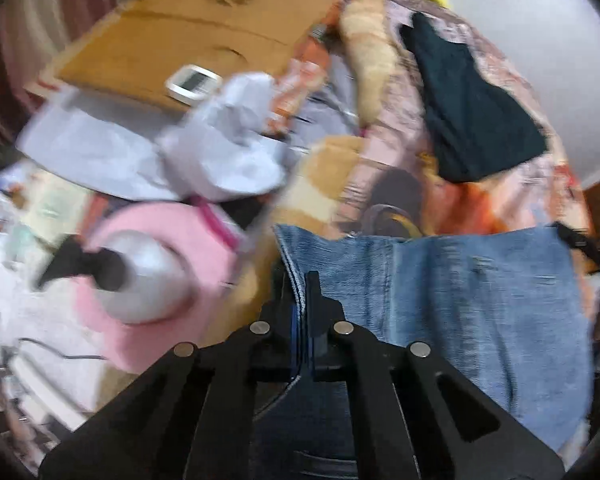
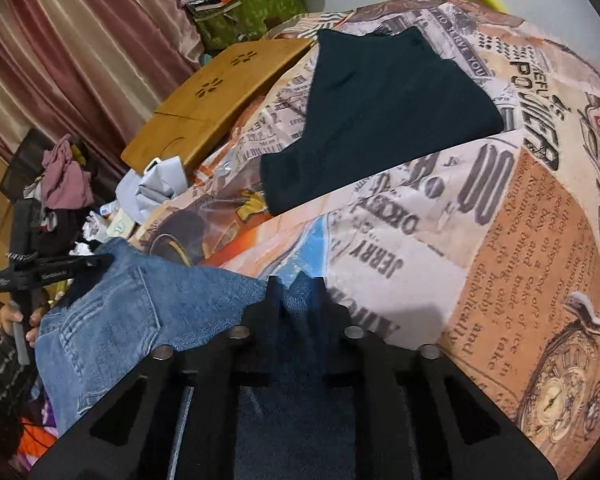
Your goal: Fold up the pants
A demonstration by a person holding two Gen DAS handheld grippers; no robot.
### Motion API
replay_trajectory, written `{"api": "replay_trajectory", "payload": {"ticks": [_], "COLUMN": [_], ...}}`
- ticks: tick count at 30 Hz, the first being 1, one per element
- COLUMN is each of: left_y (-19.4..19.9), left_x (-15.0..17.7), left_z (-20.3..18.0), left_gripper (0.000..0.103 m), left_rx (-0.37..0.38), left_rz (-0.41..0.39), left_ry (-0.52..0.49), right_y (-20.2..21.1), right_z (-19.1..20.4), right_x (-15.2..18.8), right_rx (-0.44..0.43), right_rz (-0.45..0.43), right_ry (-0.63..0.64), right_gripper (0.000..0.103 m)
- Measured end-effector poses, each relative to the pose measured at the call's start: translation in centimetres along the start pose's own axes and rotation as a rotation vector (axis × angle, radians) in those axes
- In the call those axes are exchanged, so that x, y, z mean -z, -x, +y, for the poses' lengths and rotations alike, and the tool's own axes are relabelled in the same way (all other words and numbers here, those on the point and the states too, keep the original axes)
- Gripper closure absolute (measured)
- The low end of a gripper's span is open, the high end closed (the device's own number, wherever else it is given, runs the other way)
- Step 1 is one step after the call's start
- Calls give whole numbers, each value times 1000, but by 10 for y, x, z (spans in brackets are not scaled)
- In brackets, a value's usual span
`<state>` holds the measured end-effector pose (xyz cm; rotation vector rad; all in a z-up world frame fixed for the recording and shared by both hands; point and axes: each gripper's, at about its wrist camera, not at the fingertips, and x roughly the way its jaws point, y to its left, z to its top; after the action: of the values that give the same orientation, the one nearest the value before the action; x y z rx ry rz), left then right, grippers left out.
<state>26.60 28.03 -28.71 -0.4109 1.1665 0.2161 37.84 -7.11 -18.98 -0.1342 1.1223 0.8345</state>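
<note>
Blue jeans (image 1: 460,300) lie across a bed covered with a newspaper-print spread (image 2: 500,240). In the left wrist view my left gripper (image 1: 300,286) is shut on the stitched edge of the denim, which runs up between its fingers. In the right wrist view my right gripper (image 2: 296,284) is shut on a raised fold of the jeans (image 2: 140,308) at their right side; a back pocket shows to the left of it. The left gripper's body (image 2: 52,268) and the hand (image 2: 16,316) holding it show at the far left of that view.
A folded dark garment (image 2: 380,100) lies farther back on the spread. A wooden lap table (image 2: 220,96) with a white device (image 1: 194,83) sits at the bed's left, beside grey cloth (image 1: 220,152), a pink cushion (image 1: 204,240) and floor clutter. Curtains (image 2: 80,60) hang behind.
</note>
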Motion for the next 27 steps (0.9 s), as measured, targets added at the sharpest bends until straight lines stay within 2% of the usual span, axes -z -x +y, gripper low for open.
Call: {"api": "replay_trajectory", "payload": {"ticks": [2,6,8,10,12,14,19,25,27], "left_y": [2,-3,1,13,28,43,78,98,98], "left_x": [4,11,12,14,18,25,44,72,81], "left_z": [5,14,14,16,16,13,3,-13,-17], "left_gripper": [97,95,93,87,69,56,51,34,28], "left_rx": [-62,-51,-69,-71,-65,-71,-78,-39,2], "left_rz": [-20,4,10,7,-8,-38,-87,-89,-73], "left_ry": [7,37,44,62,64,58,33,26,44], "right_y": [-2,-6,-1,8,21,33,70,105,109], "right_z": [3,11,13,16,22,27,40,50,52], "right_x": [2,-1,-1,2,7,14,38,71,83], "right_rx": [22,85,102,128,154,163,186,193,192], "right_rz": [5,5,3,-13,-28,-41,-98,-154,-160], "right_ry": [11,61,60,66,87,107,135,156,161], "right_gripper": [91,91,91,90,89,84,73,64,61]}}
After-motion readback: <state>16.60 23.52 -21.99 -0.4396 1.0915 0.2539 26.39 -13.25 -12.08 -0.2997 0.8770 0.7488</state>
